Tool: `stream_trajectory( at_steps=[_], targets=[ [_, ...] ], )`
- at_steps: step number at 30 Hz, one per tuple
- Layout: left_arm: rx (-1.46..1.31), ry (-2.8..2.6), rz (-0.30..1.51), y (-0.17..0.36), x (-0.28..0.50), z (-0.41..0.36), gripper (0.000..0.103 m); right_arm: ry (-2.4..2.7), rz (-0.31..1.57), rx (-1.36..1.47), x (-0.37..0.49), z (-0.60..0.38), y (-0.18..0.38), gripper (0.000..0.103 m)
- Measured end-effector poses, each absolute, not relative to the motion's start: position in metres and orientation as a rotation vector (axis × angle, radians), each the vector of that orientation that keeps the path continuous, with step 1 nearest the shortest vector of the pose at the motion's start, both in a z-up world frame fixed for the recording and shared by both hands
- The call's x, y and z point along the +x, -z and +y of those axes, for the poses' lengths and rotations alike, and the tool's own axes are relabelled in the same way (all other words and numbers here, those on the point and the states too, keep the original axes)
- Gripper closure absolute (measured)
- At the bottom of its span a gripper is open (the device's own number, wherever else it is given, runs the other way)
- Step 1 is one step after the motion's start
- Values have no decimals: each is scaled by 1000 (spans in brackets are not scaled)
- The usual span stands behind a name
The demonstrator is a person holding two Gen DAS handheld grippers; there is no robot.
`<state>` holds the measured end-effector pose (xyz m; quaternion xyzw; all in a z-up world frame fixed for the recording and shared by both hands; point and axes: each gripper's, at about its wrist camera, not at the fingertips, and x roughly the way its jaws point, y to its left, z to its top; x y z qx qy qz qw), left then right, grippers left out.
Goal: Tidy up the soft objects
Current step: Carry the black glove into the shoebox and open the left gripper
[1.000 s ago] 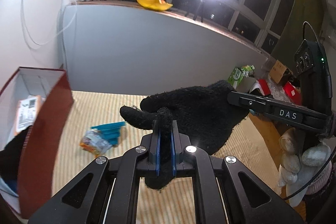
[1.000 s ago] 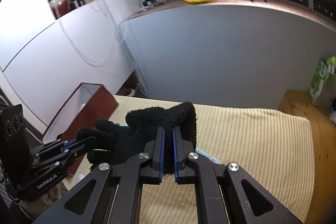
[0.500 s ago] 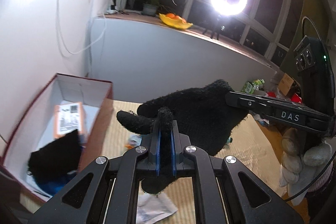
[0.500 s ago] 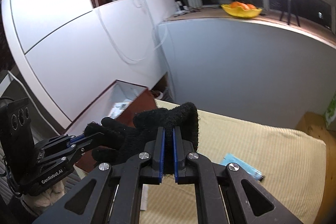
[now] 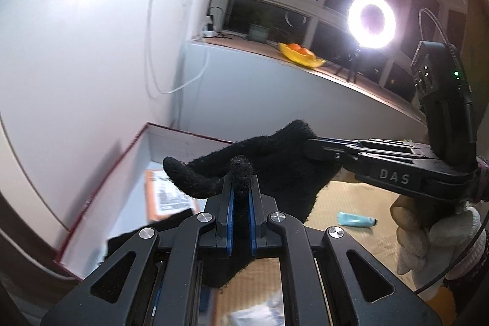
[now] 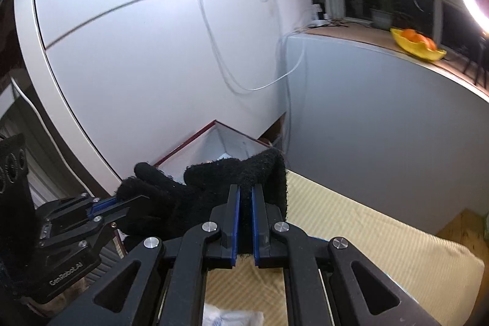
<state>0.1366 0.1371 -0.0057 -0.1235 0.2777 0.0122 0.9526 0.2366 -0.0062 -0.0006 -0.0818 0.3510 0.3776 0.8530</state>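
White walls meet in a corner, with a dark window, a glowing ring light (image 5: 372,21) and a yellow fruit bowl (image 5: 301,54) on the sill above a striped tan mat (image 6: 360,231).

Far left in the left wrist view, a red-edged box (image 5: 139,139) sits open against the wall, a printed orange-bordered card (image 5: 169,194) lying inside it and something dark at its near end, too blurred to name.

Moving in, the left gripper (image 5: 240,197) has its blue pads pressed together on one finger of a black knit glove (image 5: 275,170), the other glove fingers poking out leftward. The glove hangs in the air, stretched between the two tools, just at the box's right edge.

Further right, the right gripper (image 5: 318,147) comes in from the side, pinching the glove's cuff end, held by a hand in a pale work glove (image 5: 434,237). Below it a teal tube (image 5: 356,222) lies on the mat.

The right wrist view confirms it: left gripper (image 6: 116,202) at the fingertips, right gripper (image 6: 245,203) clamped on the cuff, box corner (image 6: 220,130) behind.
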Motion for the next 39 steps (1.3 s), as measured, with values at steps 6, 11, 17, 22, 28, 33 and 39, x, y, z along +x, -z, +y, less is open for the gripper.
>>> stream_trajectory(
  at_steps=[6,11,17,22,28,33,39],
  targets=[
    [-259,-80,560,12,137,163,97,-808,750,-243,247,40,11,97],
    [-260,-123,553,18,141,178,97,-804,755,-303,258,72,22,97],
    [-269,-155,580,34,147,190,97,-796,786,-318,272,95,38,97],
    [-276,-174,598,43,154,197,97,-785,813,-315,280,104,48,97],
    [-274,-201,609,49,153,202,96,-782,828,-330,284,111,54,94],
    [-275,-225,622,52,153,203,65,-756,829,-326,287,112,56,57],
    [-286,-231,618,51,145,205,61,-766,819,-328,282,103,53,44]
  ],
)
